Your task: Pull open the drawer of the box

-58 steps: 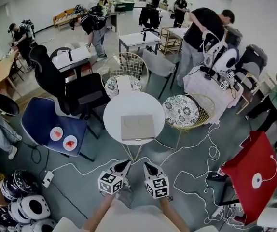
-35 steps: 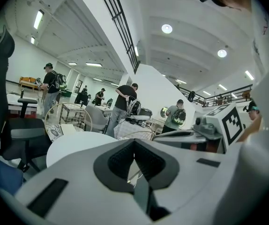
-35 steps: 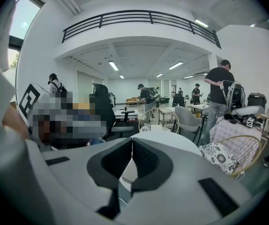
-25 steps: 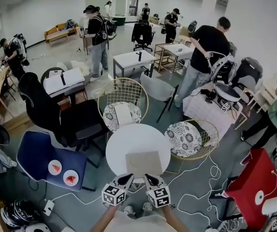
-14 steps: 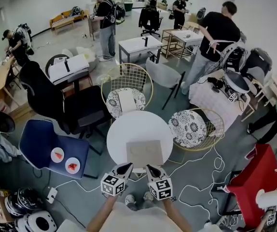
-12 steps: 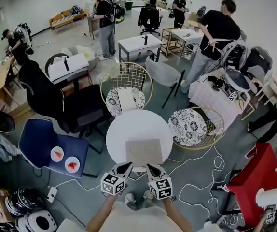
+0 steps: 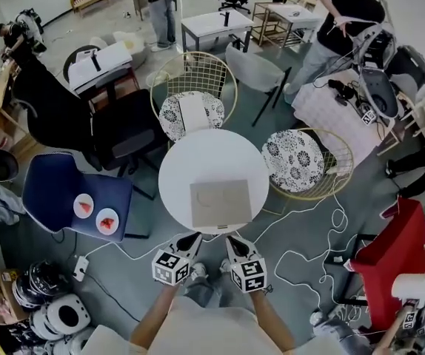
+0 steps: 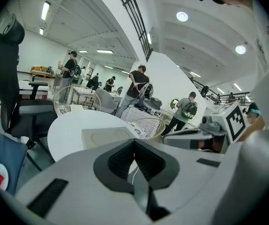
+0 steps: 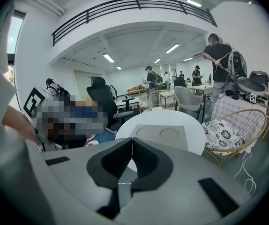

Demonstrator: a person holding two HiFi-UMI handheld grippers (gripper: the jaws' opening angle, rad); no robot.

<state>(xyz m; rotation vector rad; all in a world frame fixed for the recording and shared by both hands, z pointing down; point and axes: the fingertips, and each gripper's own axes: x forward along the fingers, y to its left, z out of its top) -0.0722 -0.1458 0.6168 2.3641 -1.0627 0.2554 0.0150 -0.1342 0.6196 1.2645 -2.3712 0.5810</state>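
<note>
My left gripper (image 7: 195, 237) and right gripper (image 7: 232, 239): both pressed together, empty, lower centre of frame. Box (image 7: 220, 203) sits just above them on the white table (image 7: 198, 157), apart from both.

No words or numbers can be read. The only signs are black-and-white square patterns on the white cube (image 7: 169, 267) of the left gripper (image 7: 195, 237) and the matching white cube (image 7: 248, 274) of the right gripper (image 7: 231, 239), both just beside the round white table (image 7: 198, 161).
</note>
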